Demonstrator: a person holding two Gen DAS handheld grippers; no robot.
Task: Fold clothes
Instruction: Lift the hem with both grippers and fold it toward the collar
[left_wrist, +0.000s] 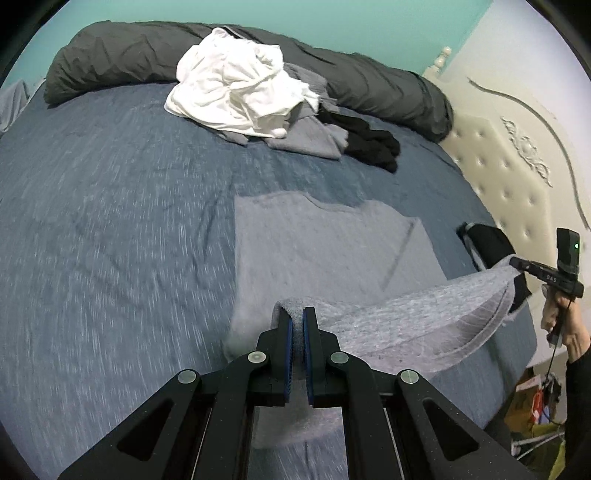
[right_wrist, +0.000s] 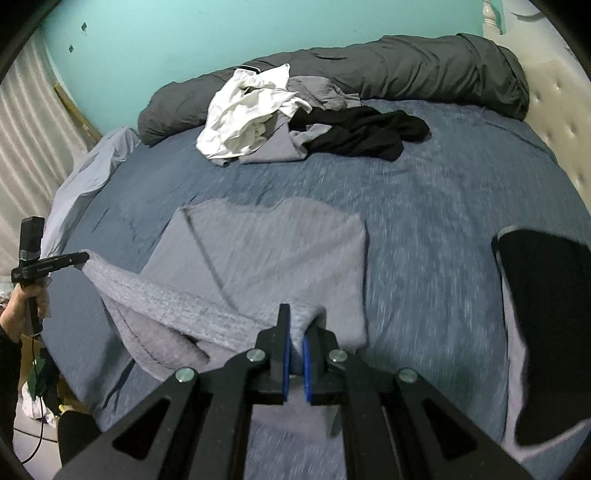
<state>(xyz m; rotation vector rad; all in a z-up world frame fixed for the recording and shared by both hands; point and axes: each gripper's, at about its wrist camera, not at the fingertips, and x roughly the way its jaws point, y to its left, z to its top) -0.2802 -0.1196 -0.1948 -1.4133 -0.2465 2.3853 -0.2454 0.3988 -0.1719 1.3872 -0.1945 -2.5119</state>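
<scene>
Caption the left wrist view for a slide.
Both grippers, left gripper and right gripper, pinch a grey shirt over the blue bed.

I am seeing a heathered grey shirt (left_wrist: 325, 251) lying on the mottled blue bed (left_wrist: 110, 229), with white clothes (left_wrist: 236, 92) and black clothes (left_wrist: 369, 142) far off.

I see open bed (left_wrist: 110, 221) sheet left of the grey shirt (left_wrist: 314, 240) and between it and the clothes pile (left_wrist: 236, 96) near the far edge. The dark duvet (left_wrist: 122, 55) blocks that far edge. A black garment (right_wrist: 546, 314) lies at the right edge, beside the headboard (left_wrist: 517, 166).
</scene>
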